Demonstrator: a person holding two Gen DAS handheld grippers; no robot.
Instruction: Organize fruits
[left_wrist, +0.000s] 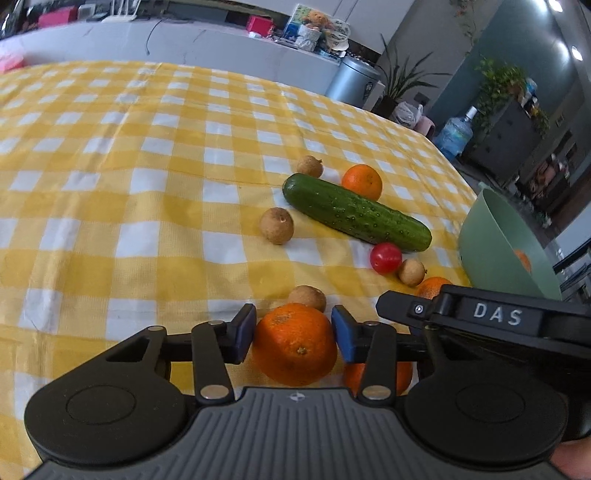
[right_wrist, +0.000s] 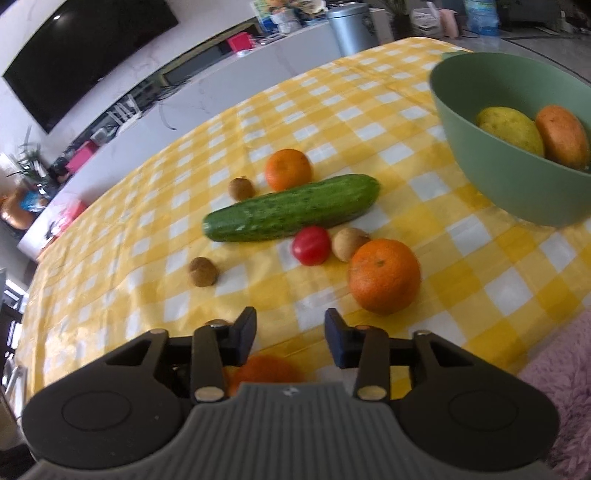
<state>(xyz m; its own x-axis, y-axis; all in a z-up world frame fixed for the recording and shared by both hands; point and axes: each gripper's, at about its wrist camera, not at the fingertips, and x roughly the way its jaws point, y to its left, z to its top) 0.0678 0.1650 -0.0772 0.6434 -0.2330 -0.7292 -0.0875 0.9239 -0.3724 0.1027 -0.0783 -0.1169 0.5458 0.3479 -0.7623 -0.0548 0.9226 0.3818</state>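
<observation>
My left gripper (left_wrist: 293, 330) has its blue pads on either side of a tangerine (left_wrist: 295, 343) on the yellow checked cloth; small gaps show, so the jaws are open around it. My right gripper (right_wrist: 290, 334) is open and empty above the cloth, with a blurred orange fruit (right_wrist: 264, 371) under it. A cucumber (left_wrist: 354, 212) (right_wrist: 291, 208), a cherry tomato (left_wrist: 386, 257) (right_wrist: 311, 245), more tangerines (left_wrist: 362, 181) (right_wrist: 385, 275) and several longans (left_wrist: 277, 225) lie on the cloth. A green bowl (right_wrist: 491, 173) (left_wrist: 491, 251) holds a yellow fruit (right_wrist: 509, 129) and an orange one (right_wrist: 561, 134).
The right gripper's black body (left_wrist: 480, 314) crosses the lower right of the left wrist view. The table's far edge faces a white counter (left_wrist: 184, 40) and a metal bin (left_wrist: 354, 79). A pink fluffy fabric (right_wrist: 561, 387) lies at the near right edge.
</observation>
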